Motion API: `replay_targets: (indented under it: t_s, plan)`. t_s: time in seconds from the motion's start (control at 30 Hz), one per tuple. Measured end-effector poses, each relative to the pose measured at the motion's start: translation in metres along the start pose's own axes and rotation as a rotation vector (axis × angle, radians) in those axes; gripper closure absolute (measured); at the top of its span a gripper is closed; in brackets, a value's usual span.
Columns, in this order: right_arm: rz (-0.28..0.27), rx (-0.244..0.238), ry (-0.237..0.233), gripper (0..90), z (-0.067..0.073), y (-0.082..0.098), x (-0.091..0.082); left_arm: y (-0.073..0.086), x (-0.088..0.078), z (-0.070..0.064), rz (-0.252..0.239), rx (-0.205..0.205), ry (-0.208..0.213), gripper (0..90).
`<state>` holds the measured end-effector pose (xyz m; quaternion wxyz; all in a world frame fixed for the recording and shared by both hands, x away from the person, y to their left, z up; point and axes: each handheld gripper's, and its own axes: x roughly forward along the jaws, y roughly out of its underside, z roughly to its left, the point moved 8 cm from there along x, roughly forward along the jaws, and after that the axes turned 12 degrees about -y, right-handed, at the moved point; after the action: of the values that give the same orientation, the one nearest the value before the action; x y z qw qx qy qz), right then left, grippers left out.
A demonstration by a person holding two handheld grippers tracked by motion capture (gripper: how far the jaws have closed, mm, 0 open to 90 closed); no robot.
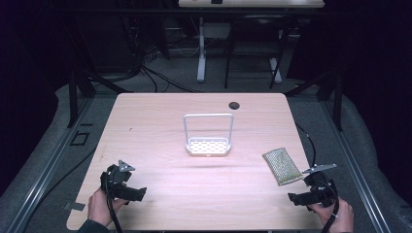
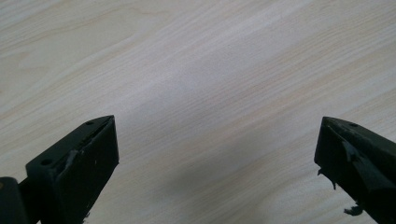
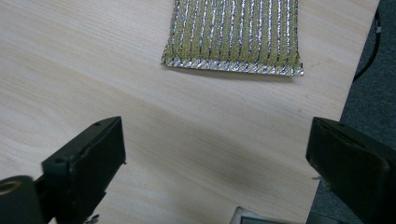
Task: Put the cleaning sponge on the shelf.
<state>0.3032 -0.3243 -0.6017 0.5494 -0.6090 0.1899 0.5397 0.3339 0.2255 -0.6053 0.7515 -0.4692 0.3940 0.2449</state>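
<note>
Right gripper [image 3: 215, 158] spread wide, nothing between the jaws, low over pale wood-grain table [image 1: 160, 126]. Just ahead of it, apart: scouring pad [image 3: 233, 35], flat, rectangular, glittery yellow-silver ribbing, long axis running away from this claw. Left gripper [image 2: 217, 154] also spread, empty, well off. Farther out: white perforated rack [image 1: 208, 145] with hoop handle.

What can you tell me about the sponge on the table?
The sponge is a flat rectangular scouring pad, yellow-green with shiny silver threads in lengthwise stripes and a stitched silver hem along its near short edge. It lies flat on the table near the right edge, turned at an angle. Nothing grips it; the right gripper sits just short of it with jaws open and empty.
</note>
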Motion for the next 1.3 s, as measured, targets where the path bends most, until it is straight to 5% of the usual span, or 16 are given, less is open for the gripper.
replay_targets:
  t_s: [0.13, 0.23, 0.43, 0.7, 1.3]
  plan:
    - [0.004, -0.012, 0.017, 1.8, -0.001, -0.004, 0.001, 0.002, 0.003, 0.0, 0.012, 0.0, 0.005, 0.0]
    - [-0.002, -0.039, 0.044, 11.9, -0.003, -0.009, 0.002, 0.0, 0.003, -0.002, 0.01, 0.007, 0.009, 0.0]
    - [0.029, -0.057, 0.049, 3.8, -0.005, -0.013, 0.011, -0.001, 0.003, -0.006, 0.006, 0.025, 0.016, 0.0]
    - [-0.005, -0.091, 0.014, 0.0, -0.007, -0.026, 0.015, -0.003, 0.004, -0.011, 0.003, 0.048, 0.022, 0.0]
    - [0.051, -0.039, 0.044, 2.0, -0.023, -0.052, 0.042, -0.007, 0.007, -0.015, 0.003, 0.072, 0.029, 0.0]
